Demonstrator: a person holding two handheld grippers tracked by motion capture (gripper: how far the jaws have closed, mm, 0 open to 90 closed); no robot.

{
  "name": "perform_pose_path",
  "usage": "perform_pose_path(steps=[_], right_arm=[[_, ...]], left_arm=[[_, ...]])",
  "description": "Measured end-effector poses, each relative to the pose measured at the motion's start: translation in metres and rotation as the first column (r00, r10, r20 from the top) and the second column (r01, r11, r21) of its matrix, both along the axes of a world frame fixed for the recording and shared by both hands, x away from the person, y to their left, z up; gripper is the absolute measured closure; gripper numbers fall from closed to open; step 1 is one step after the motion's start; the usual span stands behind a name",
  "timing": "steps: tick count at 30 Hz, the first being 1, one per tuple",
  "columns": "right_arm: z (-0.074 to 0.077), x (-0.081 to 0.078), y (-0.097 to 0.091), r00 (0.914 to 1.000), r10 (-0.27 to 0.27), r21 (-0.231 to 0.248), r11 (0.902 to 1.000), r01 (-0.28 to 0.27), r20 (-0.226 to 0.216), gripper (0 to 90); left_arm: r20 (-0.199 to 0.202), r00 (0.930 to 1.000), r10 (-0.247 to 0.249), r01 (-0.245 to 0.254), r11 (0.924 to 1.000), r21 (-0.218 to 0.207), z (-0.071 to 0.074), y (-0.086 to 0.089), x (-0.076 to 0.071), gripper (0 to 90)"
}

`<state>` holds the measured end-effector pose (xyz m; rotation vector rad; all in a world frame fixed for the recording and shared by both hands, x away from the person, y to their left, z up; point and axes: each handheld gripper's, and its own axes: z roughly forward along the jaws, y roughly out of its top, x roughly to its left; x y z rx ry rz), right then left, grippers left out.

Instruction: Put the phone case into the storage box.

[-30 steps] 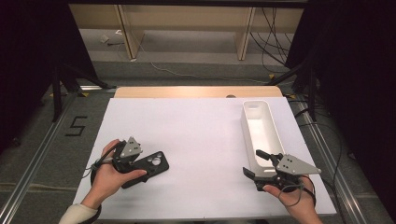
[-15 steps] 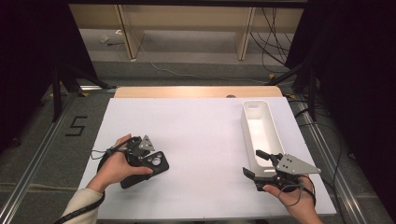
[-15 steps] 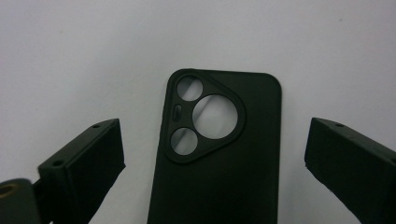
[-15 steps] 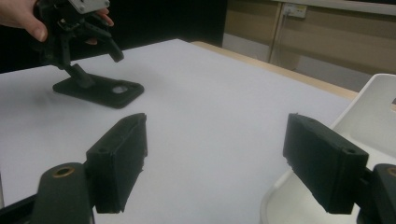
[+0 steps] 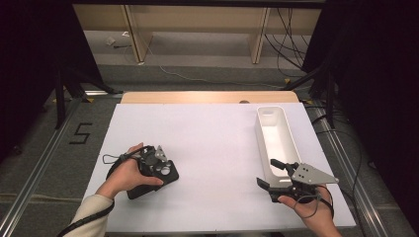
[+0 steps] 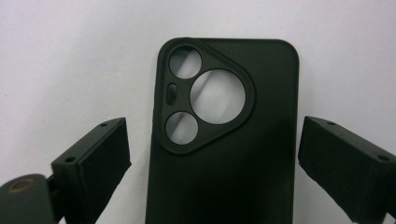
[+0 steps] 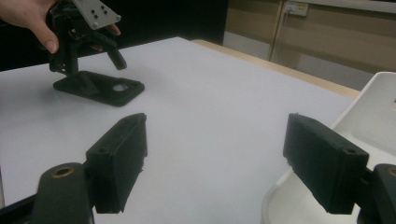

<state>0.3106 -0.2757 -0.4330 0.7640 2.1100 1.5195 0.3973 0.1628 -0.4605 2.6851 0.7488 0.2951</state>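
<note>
White tabletop from high view: left gripper lowered over black phone case at near left; right gripper spread, empty, beside white bin. Left gripper view: camera cutouts revealed, jaws just closing, flanking case without touching. Right gripper view: case flat, matte.

**A:** What sits on the desk?

**B:** A long white tray, narrow and open-topped, lies along the desk's right edge, running from near the far right corner toward the near edge. The desk top is white, with a strip of bare wood along its far edge.

**A:** And around the desk?

**B:** Grey floor, with a black number five marked left of the desk. Cables hang beyond the far edge.
</note>
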Motion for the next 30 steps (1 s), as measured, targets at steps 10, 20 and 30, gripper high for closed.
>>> perform_pose_path(steps=[10,20,30], right_arm=[[-0.0002,0.0,0.0,1.0,0.0,-0.004,1.0,0.0,-0.005,22.8],[-0.0007,0.0002,0.0003,1.0,0.002,-0.006,1.0,-0.002,-0.007,22.7],[-0.0009,0.0003,0.0003,1.0,0.002,-0.009,1.0,-0.002,-0.005,22.7]], left_arm=[[-0.015,0.9997,-0.021,0.022,0.999,0.04,-0.0032,-0.0007,0.0031,9.3],[-0.062,0.9978,-0.025,0.03,0.9957,0.088,-0.0066,-0.0037,0.0035,9.0],[-0.095,0.9952,-0.022,0.034,0.9916,0.125,-0.0076,-0.004,0.0069,8.3]])
